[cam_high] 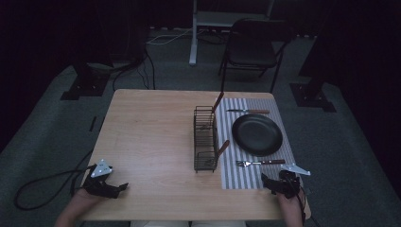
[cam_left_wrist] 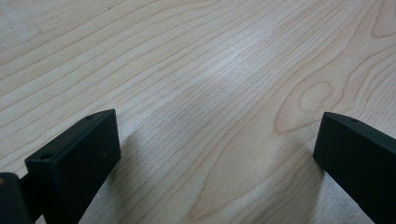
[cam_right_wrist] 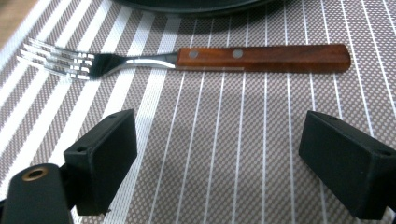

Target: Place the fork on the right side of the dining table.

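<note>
A wood-handled fork [cam_high: 260,162] [cam_right_wrist: 187,58] lies on the striped placemat [cam_high: 236,175] [cam_right_wrist: 224,140], just in front of a dark round plate [cam_high: 257,134] [cam_right_wrist: 187,3]. A wood-handled knife [cam_high: 248,111] lies behind the plate. My right gripper [cam_high: 270,182] [cam_right_wrist: 219,163] rests low on the mat's near edge, open, jaws wide apart and empty, the fork a short way ahead of it. My left gripper [cam_high: 120,187] [cam_left_wrist: 215,158] sits open at the table's near left corner over bare wood, holding nothing.
A black wire cutlery rack [cam_high: 205,138] stands mid-table beside the mat, with two wooden handles [cam_high: 217,101] sticking out of it. The light wood table [cam_high: 151,137] [cam_left_wrist: 187,60] is bare on its left half. A dark chair [cam_high: 253,47] stands beyond the far edge.
</note>
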Demonstrator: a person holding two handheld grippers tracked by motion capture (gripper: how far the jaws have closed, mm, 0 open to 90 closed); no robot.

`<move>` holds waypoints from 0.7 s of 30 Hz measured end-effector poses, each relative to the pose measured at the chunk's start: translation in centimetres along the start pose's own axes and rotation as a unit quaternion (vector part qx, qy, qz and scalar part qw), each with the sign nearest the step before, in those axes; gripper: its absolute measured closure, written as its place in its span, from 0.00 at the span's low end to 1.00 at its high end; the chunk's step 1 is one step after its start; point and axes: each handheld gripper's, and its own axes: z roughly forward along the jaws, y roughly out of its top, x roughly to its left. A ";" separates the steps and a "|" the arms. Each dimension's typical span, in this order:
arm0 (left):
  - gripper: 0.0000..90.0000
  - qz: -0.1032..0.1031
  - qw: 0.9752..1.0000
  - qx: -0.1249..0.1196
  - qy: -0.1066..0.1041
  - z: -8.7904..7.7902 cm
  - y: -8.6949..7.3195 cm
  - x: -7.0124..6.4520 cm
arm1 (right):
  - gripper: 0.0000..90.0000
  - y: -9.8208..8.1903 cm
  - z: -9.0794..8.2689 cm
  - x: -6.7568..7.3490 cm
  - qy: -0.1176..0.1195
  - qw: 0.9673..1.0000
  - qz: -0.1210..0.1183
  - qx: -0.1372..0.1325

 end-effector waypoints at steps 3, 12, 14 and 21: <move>0.01 0.000 1.000 0.000 0.000 0.0 0.0 0.0 | 0.13 -0.6 -0.1 0.8 -0.016 1.000 -0.018 -0.006; 0.01 0.000 1.000 0.000 0.000 0.0 0.0 0.0 | 0.12 -1.1 0.2 2.3 -0.061 0.998 -0.025 -0.013; 0.01 0.000 1.000 0.000 0.000 0.0 0.0 0.0 | 0.12 -1.1 0.2 2.2 -0.068 0.998 -0.014 -0.013; 0.01 -0.023 0.999 0.001 0.022 -0.1 0.0 -0.5 | 0.12 -1.0 0.2 2.2 -0.073 0.997 -0.007 -0.014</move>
